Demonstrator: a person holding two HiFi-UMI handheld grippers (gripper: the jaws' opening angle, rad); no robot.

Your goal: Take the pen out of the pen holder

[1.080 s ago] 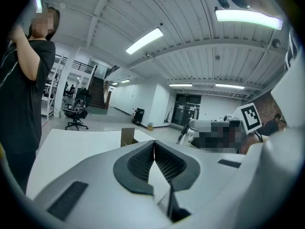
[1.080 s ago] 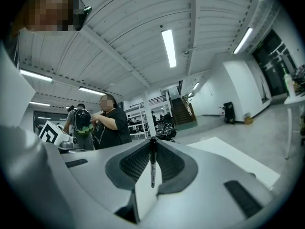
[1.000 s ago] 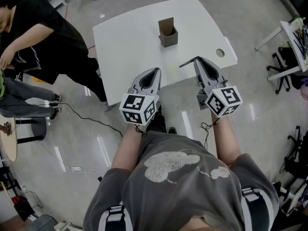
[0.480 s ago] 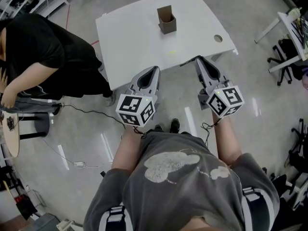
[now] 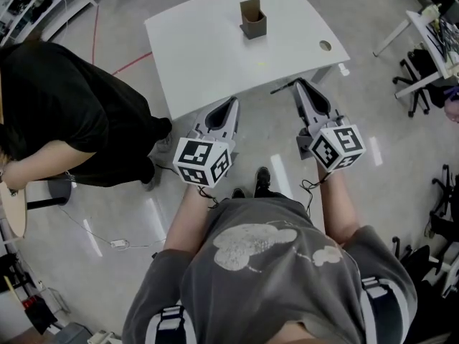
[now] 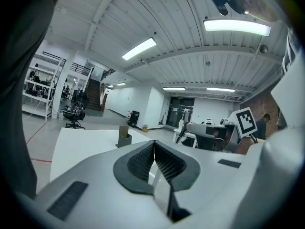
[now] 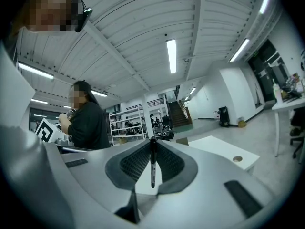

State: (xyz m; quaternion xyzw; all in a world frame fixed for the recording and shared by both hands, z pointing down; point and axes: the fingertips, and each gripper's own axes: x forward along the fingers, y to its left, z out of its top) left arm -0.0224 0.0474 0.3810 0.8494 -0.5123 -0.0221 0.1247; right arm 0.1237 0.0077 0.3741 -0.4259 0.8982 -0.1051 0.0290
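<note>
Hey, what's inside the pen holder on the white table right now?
Nothing sticks up out of the pen holder. Its interior is dark, and its walls hide the bottom. The pen is clamped in the right gripper.

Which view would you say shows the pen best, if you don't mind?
The right gripper view: the pen is close up, clamped between the right gripper's jaws. The head view shows it only as a thin dark line; the left gripper view doesn't show it.

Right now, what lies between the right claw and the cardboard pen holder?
Only bare white tabletop separates the right claw, shut on a thin black pen, from the brown cardboard pen holder; the head view shows it.
</note>
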